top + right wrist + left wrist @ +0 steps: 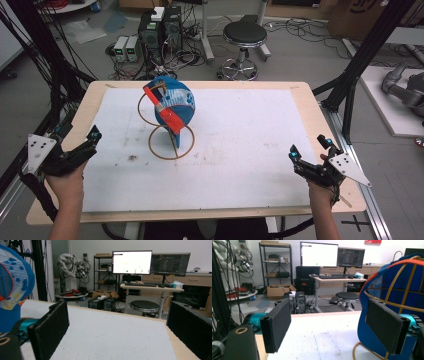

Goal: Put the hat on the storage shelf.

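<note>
A blue cap (175, 100) with an orange brim and white pattern hangs on a gold wire stand (163, 142) on the white mat, left of centre. In the left gripper view the cap (409, 290) and the stand's wires (398, 287) rise at the right, behind the right jaw. In the right gripper view the cap (13, 285) shows at the left edge. My left gripper (90, 137) rests at the table's left edge, open and holding nothing. My right gripper (310, 148) sits near the right edge, open and holding nothing.
The white mat (240, 140) covers a wooden table (310, 107). Beyond the table stand a black stool (244, 35), computer towers (160, 27) and cables on the floor. Black frame posts (360, 60) flank the table. Monitors on a desk (150, 262) are far off.
</note>
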